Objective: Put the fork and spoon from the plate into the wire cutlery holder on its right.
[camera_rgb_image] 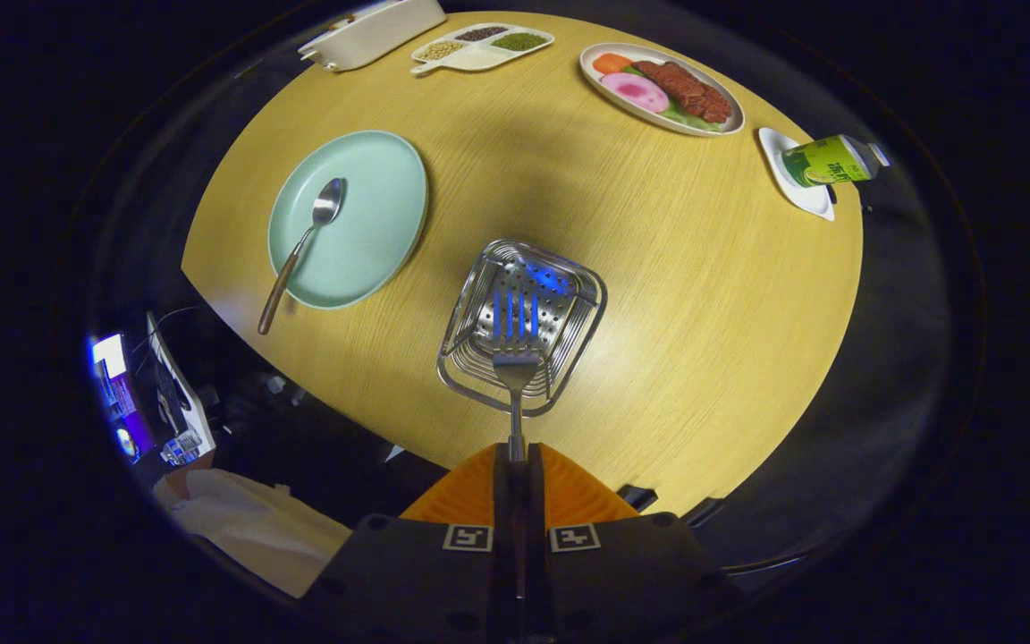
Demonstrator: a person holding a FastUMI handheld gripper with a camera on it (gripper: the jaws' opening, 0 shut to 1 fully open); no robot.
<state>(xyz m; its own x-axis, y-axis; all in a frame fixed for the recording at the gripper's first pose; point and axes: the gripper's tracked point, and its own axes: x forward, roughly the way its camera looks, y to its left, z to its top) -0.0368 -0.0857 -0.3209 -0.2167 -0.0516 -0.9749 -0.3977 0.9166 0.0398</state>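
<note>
Item one, the gripper: we find its jaws drawn together and clamped on the thin handle of the fork, which sticks out straight ahead of them. The fork's tines hang over the open mouth of the wire cutlery holder, just beyond the jaws; we cannot tell whether the tines touch the holder's perforated floor.

Item two, the wire cutlery holder: a square steel basket with wire sides, standing upright on the round wooden surface, right of the plate.

Item three, the plate: pale green, left of the holder and well apart from the jaws. The spoon lies on it, bowl on the plate and brown handle overhanging the near rim.

Item four, far side of the surface: we note a white rectangular dish, a divided tray of beans, and an oval platter with meat and vegetables. To the right, a green bottle lies on its side on a small white saucer.

Nothing stands between the jaws and the holder.
</note>
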